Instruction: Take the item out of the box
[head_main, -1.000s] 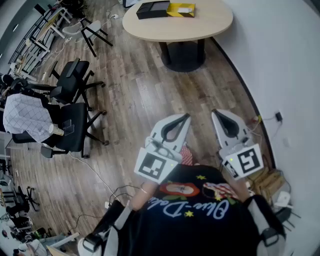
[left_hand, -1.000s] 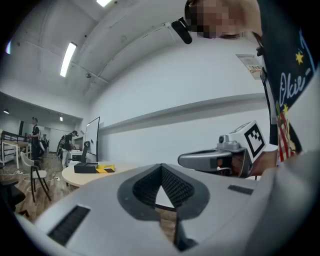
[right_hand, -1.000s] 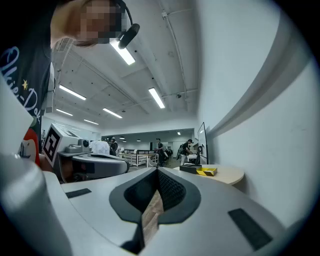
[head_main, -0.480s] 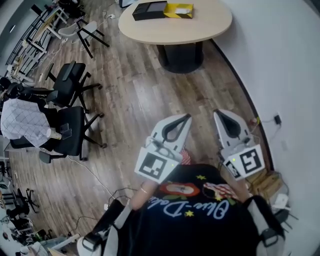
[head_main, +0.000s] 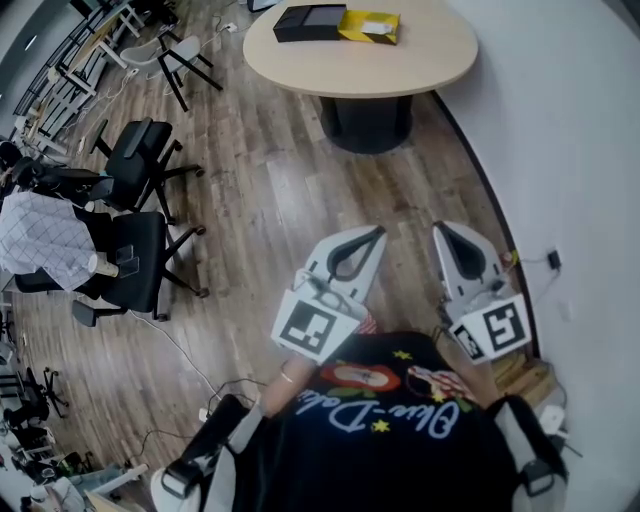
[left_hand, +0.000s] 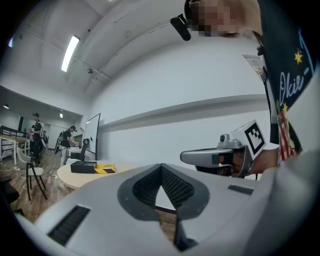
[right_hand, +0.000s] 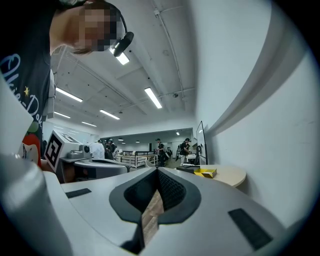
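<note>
Head view: well off to the left of the left claw we see black office chairs (head_main: 140, 165) on a wooden floor (head_main: 270, 190), one of them draped with a checked cloth (head_main: 45, 235). The left claw (head_main: 377, 233) is held just in front of the person's dark shirt (head_main: 390, 430). Its two jaws are brought together at the tips with nothing between them. The left gripper view confirms this: the tips meet, and only floor and wall show through the loop behind them.

Far ahead of both claws, well apart from either, stands a round table (head_main: 420, 55). On it lies a black box (head_main: 310, 20), with a yellow box (head_main: 370, 25) touching its right side. We cannot make out what the black box holds. In the left gripper view both boxes sit to the left of that claw's tips. In the right gripper view they sit to the right of the other claw's tips.

The right claw (head_main: 438, 228) is held just beside the left one, not touching it. Its jaws are likewise closed tip to tip on nothing. To its right runs a white wall (head_main: 570, 150).
</note>
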